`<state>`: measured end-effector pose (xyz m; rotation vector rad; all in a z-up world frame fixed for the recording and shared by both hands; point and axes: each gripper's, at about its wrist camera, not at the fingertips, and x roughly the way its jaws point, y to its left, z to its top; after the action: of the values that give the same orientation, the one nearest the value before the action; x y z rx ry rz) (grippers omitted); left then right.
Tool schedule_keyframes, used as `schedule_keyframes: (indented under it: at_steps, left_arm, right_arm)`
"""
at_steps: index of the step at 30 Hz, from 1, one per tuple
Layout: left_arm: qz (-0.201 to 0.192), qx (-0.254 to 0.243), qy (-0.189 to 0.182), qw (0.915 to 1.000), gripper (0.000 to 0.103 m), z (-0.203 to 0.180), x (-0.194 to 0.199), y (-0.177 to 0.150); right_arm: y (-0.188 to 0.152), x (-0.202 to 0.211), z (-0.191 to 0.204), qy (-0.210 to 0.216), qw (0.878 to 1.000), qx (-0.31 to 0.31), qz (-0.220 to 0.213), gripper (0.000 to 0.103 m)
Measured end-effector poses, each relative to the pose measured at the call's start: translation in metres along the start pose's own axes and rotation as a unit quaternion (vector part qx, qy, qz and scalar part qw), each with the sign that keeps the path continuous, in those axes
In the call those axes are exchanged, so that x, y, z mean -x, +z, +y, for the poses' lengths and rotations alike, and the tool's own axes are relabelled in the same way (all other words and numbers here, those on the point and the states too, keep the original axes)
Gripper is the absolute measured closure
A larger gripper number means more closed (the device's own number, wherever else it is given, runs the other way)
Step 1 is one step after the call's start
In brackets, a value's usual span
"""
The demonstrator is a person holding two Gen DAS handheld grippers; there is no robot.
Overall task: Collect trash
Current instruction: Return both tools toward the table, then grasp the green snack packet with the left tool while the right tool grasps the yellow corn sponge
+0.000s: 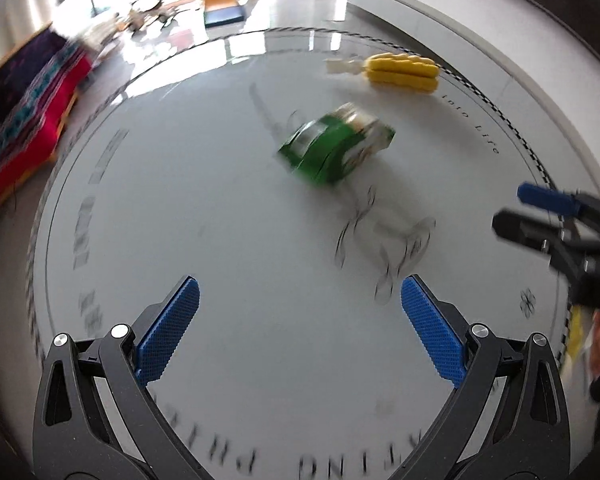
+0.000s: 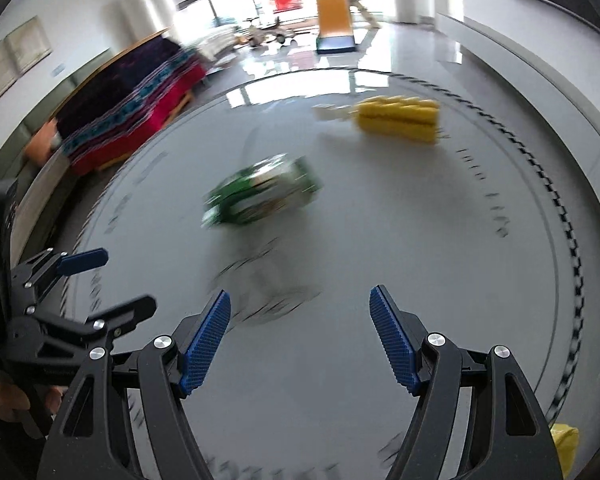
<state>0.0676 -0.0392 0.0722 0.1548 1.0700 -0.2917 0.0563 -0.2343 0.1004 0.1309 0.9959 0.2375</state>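
Far left, beyond the table: a low bench draped in a red, teal and dark patterned blanket (image 2: 128, 108) stands on the glossy floor. Farther back, centre, an orange-and-blue play structure (image 2: 334, 20) rises against bright windows, with blurred toys beside it.

Foreground: a round white table (image 2: 480, 280) with printed lettering and a chequered border along its rim. Nothing lies between either gripper and the items ahead; the surface between them is bare apart from printed line drawings.

Left: the left gripper (image 1: 300, 328), seen from its own camera, has its blue ribbed pads well apart with nothing between them. In the right wrist view it appears at the left edge, jaws also spread, with part of the person's hand (image 2: 4, 400) on its handle.

Centre: a green crushed carton (image 1: 334, 146), motion-blurred, lies on its side near the middle of the table, well ahead of both grippers and untouched.

Right of centre: a yellow ridged brush-like object with a white handle (image 1: 402, 73) lies farther back, near the table's rim, apart from the carton.

Right: the right gripper (image 2: 300, 340) holds its blue pads spread, gripping nothing. A yellow item (image 2: 564, 448) shows at the lower right edge, mostly hidden; its nature cannot be told.

No container is visible in either view.
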Motion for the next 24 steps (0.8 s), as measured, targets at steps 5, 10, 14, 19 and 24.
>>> schedule_keyframes:
  at_steps: [5, 10, 14, 19, 24]
  left_arm:
    - [0.012, -0.046, 0.0, 0.9989, 0.005, -0.014, -0.038, 0.045]
    - [0.034, -0.074, 0.013, 0.9966, 0.005, -0.02, -0.075, 0.073]
    - [0.044, -0.082, 0.004, 0.9957, 0.005, -0.022, -0.093, 0.087]
    - [0.049, -0.098, 0.005, 0.994, 0.005, -0.028, -0.108, 0.097]
    - [0.04, -0.128, 0.02, 0.9908, 0.005, -0.037, -0.114, 0.104]
  right_arm:
    - [0.038, -0.02, -0.043, -0.02, 1.0, -0.001, 0.007, 0.027]
    - [0.078, -0.044, -0.071, -0.038, 0.999, 0.019, 0.023, 0.023]
    - [0.108, -0.066, -0.085, -0.04, 0.998, 0.042, 0.039, 0.018]
    - [0.141, -0.096, -0.095, -0.071, 0.993, 0.087, 0.047, 0.018]
    - [0.164, -0.121, -0.089, -0.102, 0.98, 0.168, 0.045, 0.017]
